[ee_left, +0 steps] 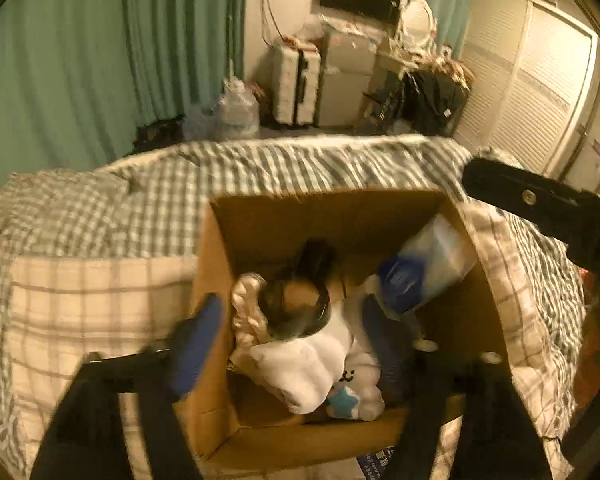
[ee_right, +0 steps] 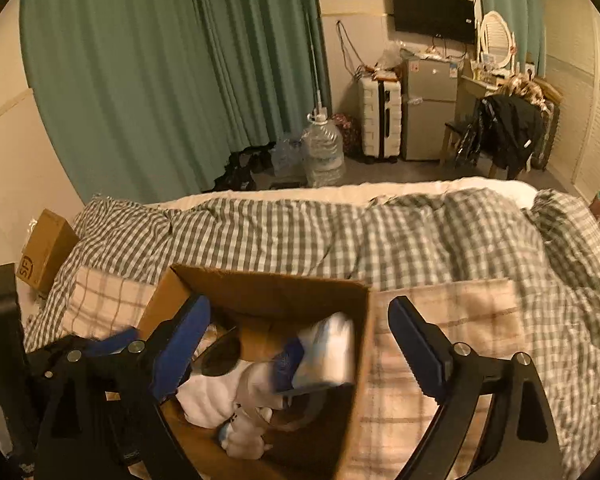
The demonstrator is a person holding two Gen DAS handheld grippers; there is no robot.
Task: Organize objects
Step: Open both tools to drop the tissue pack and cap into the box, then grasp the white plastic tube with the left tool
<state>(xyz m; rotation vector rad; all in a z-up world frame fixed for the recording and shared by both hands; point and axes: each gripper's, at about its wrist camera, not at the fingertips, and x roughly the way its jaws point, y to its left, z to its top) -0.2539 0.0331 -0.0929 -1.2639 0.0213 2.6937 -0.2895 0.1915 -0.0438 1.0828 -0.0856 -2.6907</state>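
Here an open cardboard box [ee_left: 216, 264] sits on the bed [ee_left: 100, 216], holding a white plush toy [ee_left: 320, 364], a pair of dark sunglasses [ee_left: 296, 304] lying on it, and a blue-and-white plastic pack [ee_left: 424, 264] leaning in the far right corner. The left hand-held gripper [ee_left: 292, 344] hangs over the box with its blue fingers spread, one outside the left wall and one inside, pinching nothing. The right hand-held gripper [ee_right: 296, 344] is likewise spread wide and empty, its left finger above the box and its right finger over the plaid sheet [ee_right: 460, 320] beside it.
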